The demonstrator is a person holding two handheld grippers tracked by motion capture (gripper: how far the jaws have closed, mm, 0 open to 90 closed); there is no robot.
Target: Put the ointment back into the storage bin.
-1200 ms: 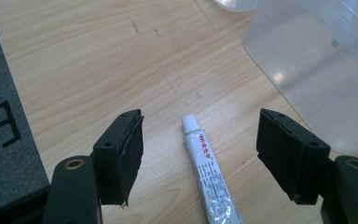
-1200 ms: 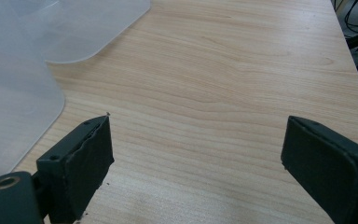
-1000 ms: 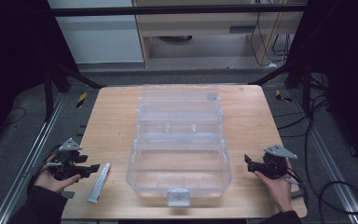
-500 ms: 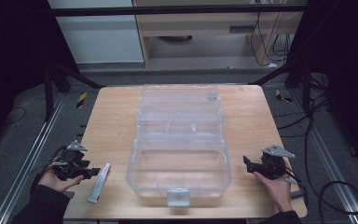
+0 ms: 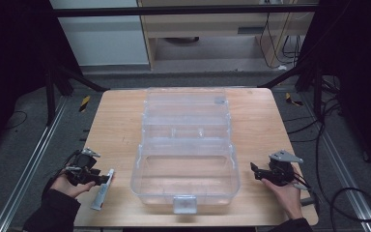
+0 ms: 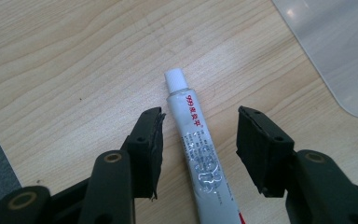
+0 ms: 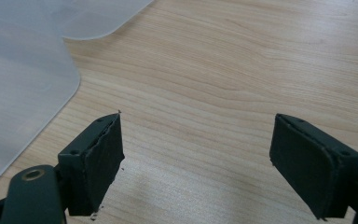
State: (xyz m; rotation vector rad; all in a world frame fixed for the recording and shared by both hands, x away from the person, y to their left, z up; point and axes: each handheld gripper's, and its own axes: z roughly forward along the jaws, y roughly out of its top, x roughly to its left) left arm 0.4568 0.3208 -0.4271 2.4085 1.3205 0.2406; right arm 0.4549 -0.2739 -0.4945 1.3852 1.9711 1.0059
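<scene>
The left gripper (image 6: 199,128) stands with its jaws apart, one pad on each side of the tube (image 6: 198,151). The jaws have just been closing, yet a gap shows on both sides: the left pad sits just beside the tube's edge and the right pad is clearly off it, so nothing is pressed. The tube lies flat on the table (image 6: 65,60) between the jaws, its white cap (image 6: 175,79) pointing to 12 o'clock beyond the pad tips, its printed body running back toward 6 o'clock. At 1 to 2 o'clock from this gripper a rounded corner of the clear box (image 6: 331,51) rests on the wood, apart from the tube.

In the high view the left gripper (image 5: 104,180) is at the table's near left corner, the tube (image 5: 101,191) under its tips, and the clear box (image 5: 186,150) lies at 3 o'clock from it.

The right gripper (image 7: 196,158) also has parted jaws, which have just been closing, with bare wood between them. The box's frosted wall (image 7: 18,88) sits at its 10 o'clock. In the high view the right gripper (image 5: 254,172) rests at the box's right, near it, well apart from the tube.
</scene>
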